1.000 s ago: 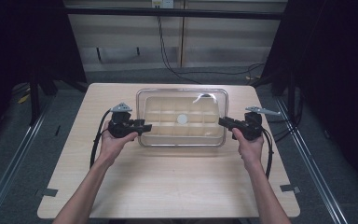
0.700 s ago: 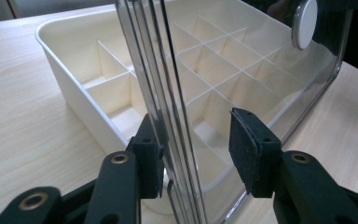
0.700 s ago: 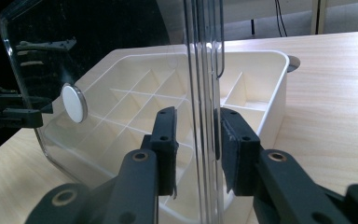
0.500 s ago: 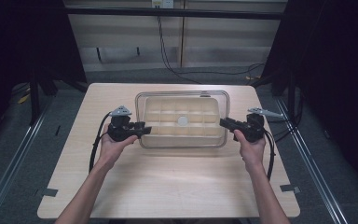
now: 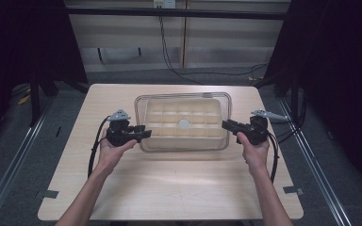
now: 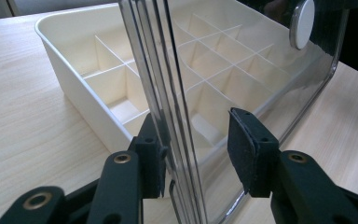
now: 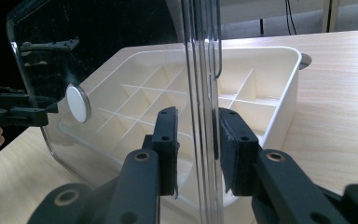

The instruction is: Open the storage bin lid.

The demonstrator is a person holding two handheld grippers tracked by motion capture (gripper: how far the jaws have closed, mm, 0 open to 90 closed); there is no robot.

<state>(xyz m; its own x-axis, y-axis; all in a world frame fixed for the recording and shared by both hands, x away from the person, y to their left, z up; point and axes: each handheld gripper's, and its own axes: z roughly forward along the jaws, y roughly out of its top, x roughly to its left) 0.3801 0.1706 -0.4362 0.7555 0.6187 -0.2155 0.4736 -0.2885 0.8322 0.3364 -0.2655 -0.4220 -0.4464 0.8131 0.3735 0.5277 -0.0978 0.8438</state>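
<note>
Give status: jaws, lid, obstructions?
Left gripper closing, one pad off the clear lid. Right gripper shut on lid's other edge. Lid above the divided tray. Nothing in the way.

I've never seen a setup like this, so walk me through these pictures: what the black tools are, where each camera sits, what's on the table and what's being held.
There is no robot here. A person stands at a wooden table and holds a black two-jaw clamp in each hand: the left gripper and the right gripper. The wide picture comes from a camera above the table. The two close-ups come from small cameras riding on the clamps, looking along their jaws.

On the table is a cream tray split into small compartments. Over it is a clear lid with a round white knob. Each clamp has one end of the lid between its jaws. The right one is shut on the lid. The left one has just been closing, with one pad at the rim and a gap at the other.
</note>
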